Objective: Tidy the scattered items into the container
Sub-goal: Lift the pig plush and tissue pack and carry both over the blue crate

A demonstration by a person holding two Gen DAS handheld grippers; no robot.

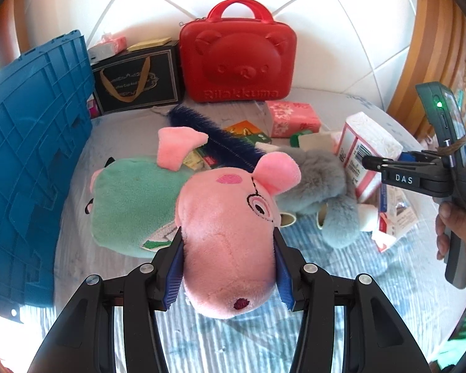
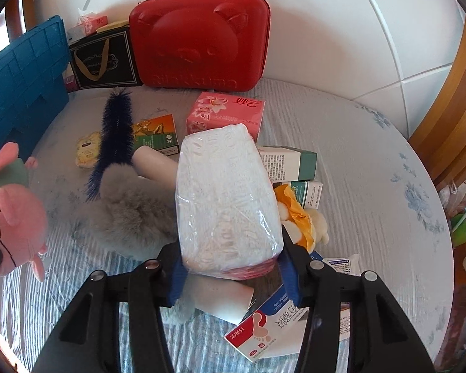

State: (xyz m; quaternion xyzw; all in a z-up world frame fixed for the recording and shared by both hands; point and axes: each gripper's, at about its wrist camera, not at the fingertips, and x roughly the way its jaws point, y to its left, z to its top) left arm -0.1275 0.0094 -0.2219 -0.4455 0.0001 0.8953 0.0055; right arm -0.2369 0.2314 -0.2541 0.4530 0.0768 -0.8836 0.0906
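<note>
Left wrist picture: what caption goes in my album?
Left gripper squeezes the pink pig plush beside the blue crate.

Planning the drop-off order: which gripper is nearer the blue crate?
Left. The left gripper, shut on the pig plush, is beside the blue crate; the right gripper, holding the tissue pack, is farther right.

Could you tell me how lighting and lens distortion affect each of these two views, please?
Left wrist view: the white wall is blown out, its tile lines bowed by the fisheye. Right wrist view: glare streaks the tissue pack wrap, and the wall is similarly bright.
</note>
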